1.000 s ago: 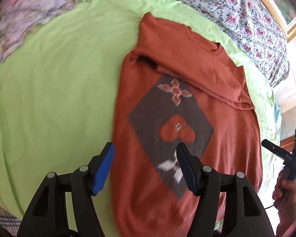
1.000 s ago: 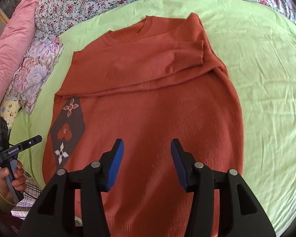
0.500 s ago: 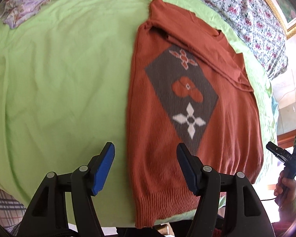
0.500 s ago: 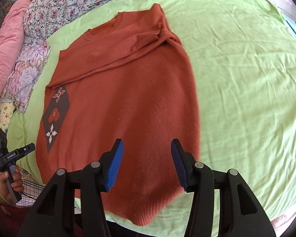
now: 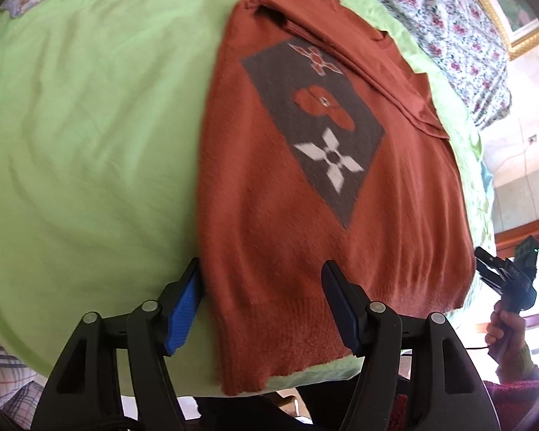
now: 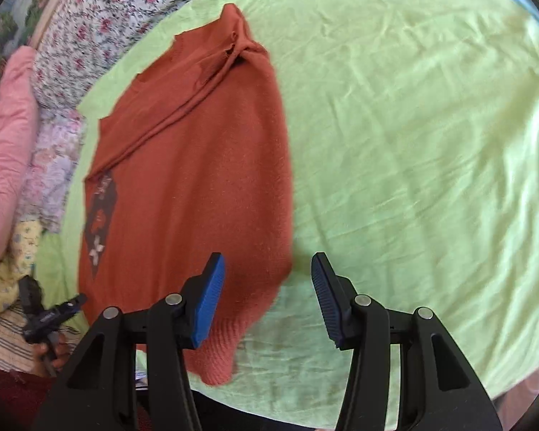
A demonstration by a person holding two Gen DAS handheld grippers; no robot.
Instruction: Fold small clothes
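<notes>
Though sleeve-folded, rust sweater (image 5: 269,215) flat.

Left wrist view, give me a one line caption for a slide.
Open left gripper poised over the ribbed hem of an orange sweater lying flat on a green bedsheet.

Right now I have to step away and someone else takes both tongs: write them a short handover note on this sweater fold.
Left tongs: open, empty, over the sweater's hem corner.
Right tongs: open, empty, at the opposite hem corner.
Sweater lies flat on the green sheet, hem toward you, collar far.
Done: both sleeves folded across the chest.
Left: grip both hem corners and probably fold the bottom up toward the collar.
</notes>
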